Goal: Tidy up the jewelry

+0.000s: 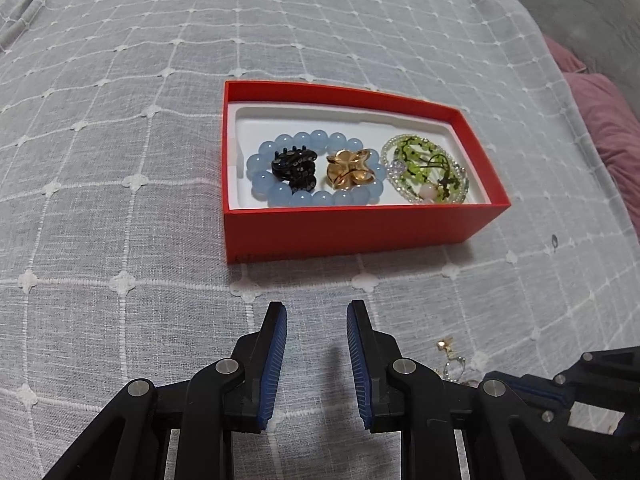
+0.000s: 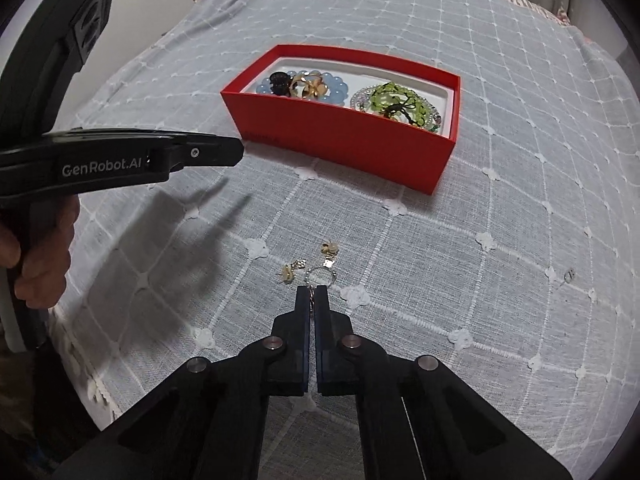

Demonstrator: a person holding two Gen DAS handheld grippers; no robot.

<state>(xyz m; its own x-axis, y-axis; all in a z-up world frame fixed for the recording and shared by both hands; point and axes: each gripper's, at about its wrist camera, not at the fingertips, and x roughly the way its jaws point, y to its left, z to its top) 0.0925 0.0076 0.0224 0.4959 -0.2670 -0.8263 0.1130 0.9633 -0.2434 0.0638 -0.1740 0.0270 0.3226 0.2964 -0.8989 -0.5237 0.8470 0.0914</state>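
Right wrist view looks down on the right gripper [image 2: 312, 289], its fingers pressed nearly together on a thin bit of a small silver-and-gold earring cluster [image 2: 316, 270] lying on the grey checked bedspread [image 2: 500, 240]. A ring-shaped piece sits just past the fingertips, with two gold bits beside it.

Further toward the middle of the bedspread sits the red box [image 2: 344, 140], open, with a white tray inside. From the left wrist view, the blue bead bracelet [image 1: 280, 192] fills the left part of the tray; a black hair clip [image 1: 294, 170] and a gold flower piece [image 1: 350, 170] rest inside its loop. The green beaded bracelet [image 1: 426, 170] lies at the right end, touching the blue one.

The left gripper [image 1: 316, 312] hovers above the cloth on the near side of the box, fingers spread and holding nothing. A hand [image 2: 38, 256] grips its handle. A mauve cushion [image 1: 604, 120] lies off the bedspread's right edge.
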